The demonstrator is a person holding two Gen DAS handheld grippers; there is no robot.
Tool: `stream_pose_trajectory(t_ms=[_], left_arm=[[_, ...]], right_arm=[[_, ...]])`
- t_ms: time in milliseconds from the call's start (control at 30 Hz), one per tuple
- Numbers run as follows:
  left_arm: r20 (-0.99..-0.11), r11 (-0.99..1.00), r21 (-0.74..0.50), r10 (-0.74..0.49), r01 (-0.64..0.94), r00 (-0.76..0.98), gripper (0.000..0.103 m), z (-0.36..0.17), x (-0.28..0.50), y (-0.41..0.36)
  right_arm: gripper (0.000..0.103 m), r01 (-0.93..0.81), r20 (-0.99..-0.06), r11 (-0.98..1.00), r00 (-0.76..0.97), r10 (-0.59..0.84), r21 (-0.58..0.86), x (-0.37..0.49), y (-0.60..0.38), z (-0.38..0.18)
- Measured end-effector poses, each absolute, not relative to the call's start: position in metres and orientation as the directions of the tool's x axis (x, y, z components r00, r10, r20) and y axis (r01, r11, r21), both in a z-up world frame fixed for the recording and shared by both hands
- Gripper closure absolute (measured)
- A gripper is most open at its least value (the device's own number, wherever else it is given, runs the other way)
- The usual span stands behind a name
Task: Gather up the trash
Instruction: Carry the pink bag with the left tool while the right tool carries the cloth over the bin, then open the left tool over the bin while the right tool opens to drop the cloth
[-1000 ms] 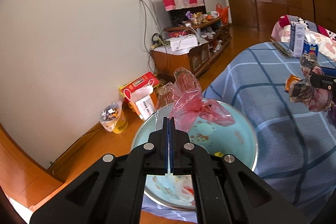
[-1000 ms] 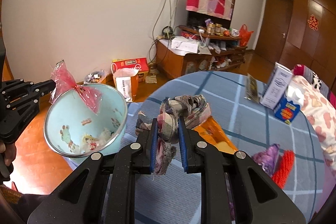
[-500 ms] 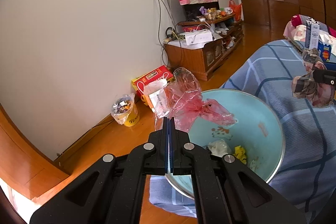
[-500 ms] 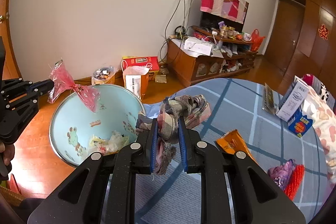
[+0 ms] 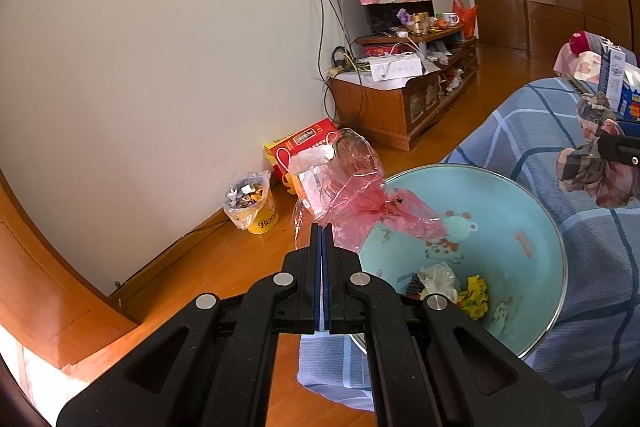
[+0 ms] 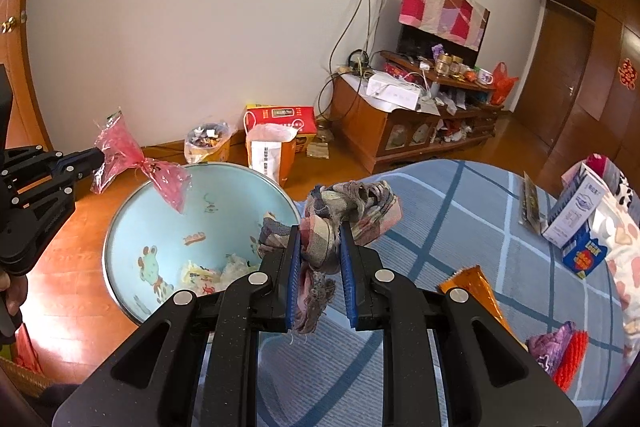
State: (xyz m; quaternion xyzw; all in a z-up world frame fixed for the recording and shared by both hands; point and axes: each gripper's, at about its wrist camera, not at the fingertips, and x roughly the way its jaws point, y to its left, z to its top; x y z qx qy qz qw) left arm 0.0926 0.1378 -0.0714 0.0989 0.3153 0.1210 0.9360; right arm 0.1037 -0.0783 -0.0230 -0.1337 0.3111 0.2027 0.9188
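A light blue basin [image 5: 520, 211] [image 6: 132, 227] with cartoon prints sits at the edge of a blue checked bed and holds several scraps of trash [image 5: 472, 295]. My left gripper [image 5: 321, 227] is shut on a crumpled red plastic wrapper [image 5: 360, 199] [image 6: 128, 155], which hangs over the basin's near-left rim. My right gripper [image 6: 320, 231] is shut on a wad of plaid rag [image 6: 352, 207] [image 5: 592, 163], held above the bed just right of the basin.
On the bed lie an orange snack packet [image 6: 476, 287], a purple and red bundle [image 6: 564, 351] and cartons [image 6: 580, 211]. On the wooden floor stand a yellow bin [image 5: 256, 207], a red box [image 5: 300, 143], a white bag [image 6: 272, 151] and a cluttered cabinet [image 5: 404, 87].
Both grippers have drifted with their loads: the basin now lies more to the right in the left view and its trash shows. In the right view the basin sits closer beside the rag.
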Motion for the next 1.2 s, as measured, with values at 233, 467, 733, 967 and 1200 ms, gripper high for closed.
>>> stream_pose_trajectory(t_ms=[233,467,733,967,1200], left_arm=[[-0.573,0.950,0.261,0.294,-0.171,0.765,0.103,-0.073,0.094,0.142],[-0.575,0.951,0.255,0.296,-0.176,0.763,0.103,-0.073,0.092,0.145],[-0.575,0.952,0.252,0.294,-0.177,0.763,0.103,-0.072,0.091,0.146],[-0.575,0.951,0.252,0.294,-0.177,0.763,0.103,-0.072,0.091,0.146],[-0.577,0.954,0.247,0.287,-0.171,0.765,0.103,-0.070,0.090,0.145]], right_arm=[[0.084,-0.475,-0.627,0.871,0.719,0.300,-0.128,0.104,-0.067,-0.022],[0.084,-0.490,-0.630,0.862,0.712,0.309,-0.130,0.105,-0.061,-0.023],[0.084,-0.499,-0.632,0.856,0.708,0.316,-0.132,0.104,-0.058,-0.023],[0.084,-0.505,-0.634,0.853,0.705,0.318,-0.133,0.104,-0.056,-0.024],[0.084,-0.514,-0.635,0.848,0.701,0.325,-0.134,0.103,-0.050,-0.024]])
